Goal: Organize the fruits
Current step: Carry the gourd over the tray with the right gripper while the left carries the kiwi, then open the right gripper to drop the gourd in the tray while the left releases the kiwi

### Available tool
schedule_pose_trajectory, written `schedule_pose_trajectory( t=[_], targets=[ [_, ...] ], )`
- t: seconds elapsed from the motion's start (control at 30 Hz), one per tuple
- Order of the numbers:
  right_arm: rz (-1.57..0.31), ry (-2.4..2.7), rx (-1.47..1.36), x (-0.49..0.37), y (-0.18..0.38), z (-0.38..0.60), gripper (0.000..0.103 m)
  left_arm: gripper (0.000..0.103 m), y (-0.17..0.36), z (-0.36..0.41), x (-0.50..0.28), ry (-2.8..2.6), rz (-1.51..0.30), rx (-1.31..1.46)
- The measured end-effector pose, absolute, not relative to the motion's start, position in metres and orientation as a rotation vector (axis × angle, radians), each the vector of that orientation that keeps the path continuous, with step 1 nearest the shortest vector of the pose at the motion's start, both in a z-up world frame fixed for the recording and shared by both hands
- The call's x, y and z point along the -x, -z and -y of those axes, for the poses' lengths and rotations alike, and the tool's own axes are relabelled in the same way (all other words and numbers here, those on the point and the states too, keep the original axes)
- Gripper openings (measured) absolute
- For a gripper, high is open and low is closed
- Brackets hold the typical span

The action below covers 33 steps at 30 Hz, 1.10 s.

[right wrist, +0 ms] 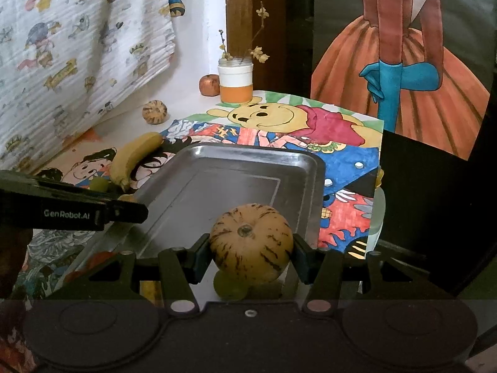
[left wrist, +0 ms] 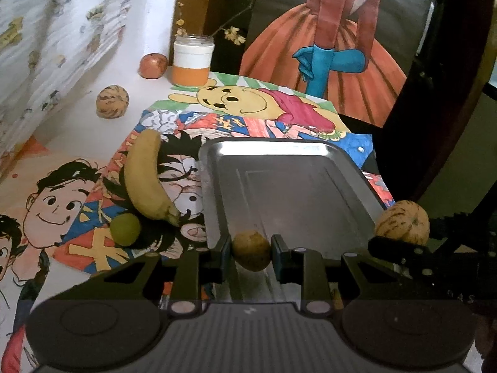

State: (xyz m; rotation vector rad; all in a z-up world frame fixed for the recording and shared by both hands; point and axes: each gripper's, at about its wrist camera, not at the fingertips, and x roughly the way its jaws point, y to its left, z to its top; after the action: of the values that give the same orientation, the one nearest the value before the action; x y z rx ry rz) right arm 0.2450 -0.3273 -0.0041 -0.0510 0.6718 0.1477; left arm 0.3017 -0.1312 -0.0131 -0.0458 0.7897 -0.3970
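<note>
Rectangular steel tray (left wrist: 279, 186) lay bare, nothing placed yet. Left gripper (left wrist: 251, 250) clamped tight on small brown oval fruit (left wrist: 251, 250) over tray's near edge. Right gripper (right wrist: 251, 244) part-open around striped tan round melon (right wrist: 251, 242), pads pressing it, above tray's near end.

Left to move: yellow banana (left wrist: 146, 174), green grape (left wrist: 125, 228), second striped fruit (left wrist: 111, 101), red apple (left wrist: 152, 65).

Only right view showed another green grape (right wrist: 228, 286) beneath melon.
</note>
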Motion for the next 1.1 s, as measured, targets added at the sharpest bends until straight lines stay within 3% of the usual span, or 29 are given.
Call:
schedule_pose_trajectory(
  t=[1.1],
  targets=[
    [-0.703, -0.157, -0.050, -0.257, 0.018, 0.337, 0.056, 0.032, 0.019, 0.138, -0.302, 0.400, -0.841, 0.046]
  ],
)
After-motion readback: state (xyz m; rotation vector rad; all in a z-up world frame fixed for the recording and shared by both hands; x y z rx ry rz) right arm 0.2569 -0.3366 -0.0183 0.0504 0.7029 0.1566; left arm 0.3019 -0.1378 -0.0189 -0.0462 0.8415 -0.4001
